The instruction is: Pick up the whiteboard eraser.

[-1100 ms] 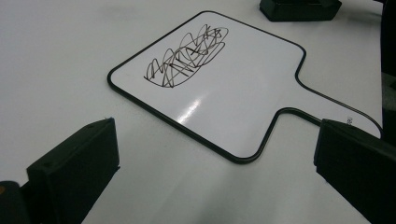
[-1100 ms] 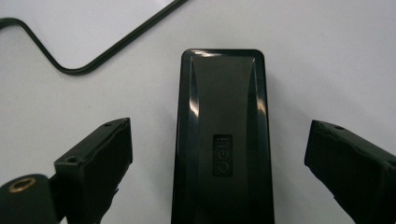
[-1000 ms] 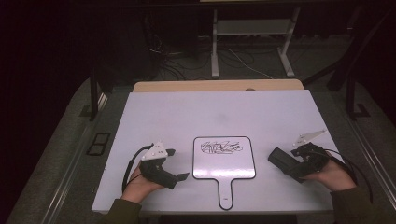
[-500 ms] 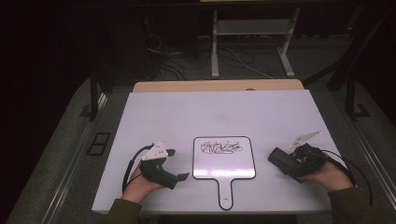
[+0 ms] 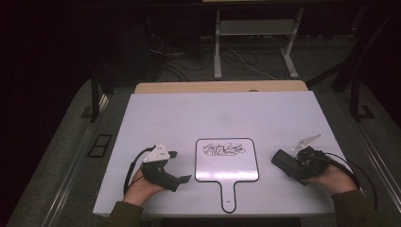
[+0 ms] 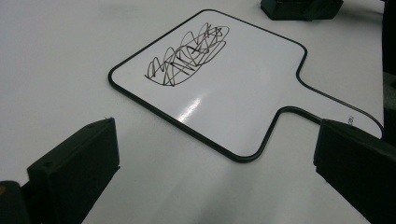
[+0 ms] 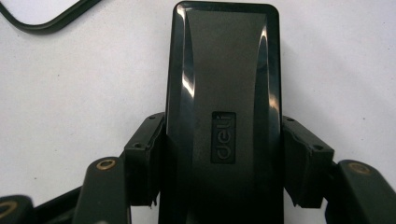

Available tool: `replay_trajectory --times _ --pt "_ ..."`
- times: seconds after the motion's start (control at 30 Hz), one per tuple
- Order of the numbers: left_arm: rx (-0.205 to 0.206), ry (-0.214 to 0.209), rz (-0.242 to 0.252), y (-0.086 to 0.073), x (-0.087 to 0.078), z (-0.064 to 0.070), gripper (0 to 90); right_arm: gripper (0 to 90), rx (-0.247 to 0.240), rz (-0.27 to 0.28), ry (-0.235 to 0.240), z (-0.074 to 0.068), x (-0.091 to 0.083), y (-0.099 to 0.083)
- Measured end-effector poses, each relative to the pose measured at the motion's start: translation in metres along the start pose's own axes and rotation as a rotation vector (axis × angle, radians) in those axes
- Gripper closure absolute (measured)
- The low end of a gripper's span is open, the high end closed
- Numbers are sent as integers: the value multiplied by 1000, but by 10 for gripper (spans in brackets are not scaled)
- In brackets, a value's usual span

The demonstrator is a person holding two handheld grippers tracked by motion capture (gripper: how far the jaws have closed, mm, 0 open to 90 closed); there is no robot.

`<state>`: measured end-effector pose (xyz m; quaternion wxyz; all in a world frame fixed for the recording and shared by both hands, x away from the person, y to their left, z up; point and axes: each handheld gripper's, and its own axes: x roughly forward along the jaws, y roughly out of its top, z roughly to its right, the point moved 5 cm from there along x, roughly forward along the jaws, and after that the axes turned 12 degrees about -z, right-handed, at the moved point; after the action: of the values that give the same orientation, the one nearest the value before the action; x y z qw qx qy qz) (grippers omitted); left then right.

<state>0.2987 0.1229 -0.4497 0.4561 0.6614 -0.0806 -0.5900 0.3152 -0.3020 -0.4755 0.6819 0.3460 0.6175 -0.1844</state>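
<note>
The high view looks forward and down from above the near edge of the bench (image 5: 189,113), taking in the whole whiteboard paddle (image 5: 227,160). The left gripper view sits low, close beside that paddle (image 6: 224,88). The right gripper view catches its corner (image 7: 42,18) from very near.

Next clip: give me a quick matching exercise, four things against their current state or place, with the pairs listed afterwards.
Things:
1. left gripper
2. right gripper
3. whiteboard
4. eraser

States:
A. lies flat on the table between the two hands
B. open, fingers wide apart, nothing between them
C. black, held by its two long sides
D. shut on something black

Pairs: 1-B, 2-D, 3-A, 4-C
</note>
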Motion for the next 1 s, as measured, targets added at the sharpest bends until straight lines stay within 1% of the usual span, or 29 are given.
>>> replay_trajectory --times 0.2,0.33,0.5,0.57,0.67,0.7,0.87,0.93,0.97,1.0 --pt "1 -2 -2 0 1 0 0 381 -9 -10 -8 -1 -1 0" --pt "-1 -4 1 0 1 0 0 383 0 -14 -14 0 -2 0" --pt "0 -9 5 0 1 0 0 385 9 -7 4 1 -6 1" --pt "0 -11 6 -1 1 -1 0 385 12 -7 5 2 -6 2" --pt "-2 -15 10 -1 0 -1 0 386 21 11 -4 4 -9 4" --pt "-3 -16 11 -1 0 -1 0 386 22 24 7 4 -13 5" --pt "-2 -14 7 -1 1 -2 0 387 22 45 20 4 -17 11" --pt "-3 -14 9 -1 1 -1 0 387 10 53 34 3 -20 16" --pt "-4 -14 9 0 1 -1 0 387 10 53 34 3 -20 16" --pt "-8 -15 12 0 1 -1 0 387 0 64 30 2 -22 19"
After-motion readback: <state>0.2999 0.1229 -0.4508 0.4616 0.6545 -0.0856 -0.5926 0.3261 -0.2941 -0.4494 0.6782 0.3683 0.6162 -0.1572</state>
